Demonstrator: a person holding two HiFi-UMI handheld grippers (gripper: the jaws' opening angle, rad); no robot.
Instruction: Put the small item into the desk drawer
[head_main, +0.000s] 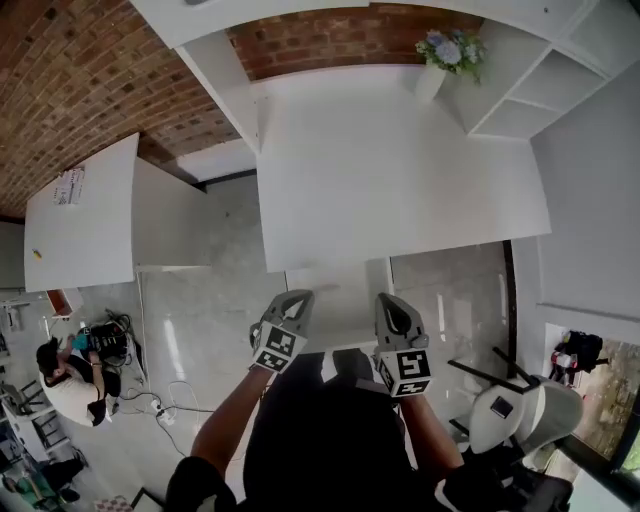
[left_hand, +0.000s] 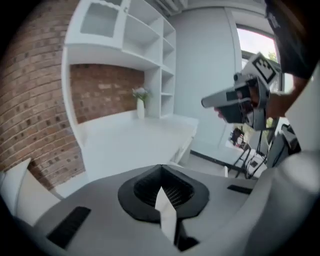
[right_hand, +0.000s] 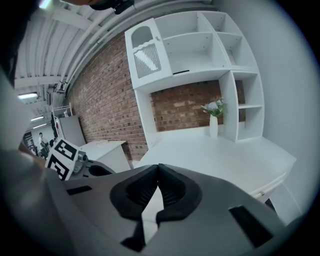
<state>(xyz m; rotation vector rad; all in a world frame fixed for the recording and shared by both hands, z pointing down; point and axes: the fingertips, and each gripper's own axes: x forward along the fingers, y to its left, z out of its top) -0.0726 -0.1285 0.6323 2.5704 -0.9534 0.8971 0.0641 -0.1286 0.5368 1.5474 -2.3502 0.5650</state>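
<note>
The left claw (head_main: 297, 298) is clenched shut. The right claw (head_main: 388, 300) is clenched too, near the white desk (head_main: 400, 170).

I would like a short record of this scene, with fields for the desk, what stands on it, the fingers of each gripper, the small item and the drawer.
desk: white desk, in front of a brick wall
on desk: vase with flowers, at the far right corner
left: left gripper, fingers together, held before the desk's near edge
right: right gripper, fingers together, beside the left one
small item: not seen in any view
drawer: cannot tell whether open
</note>
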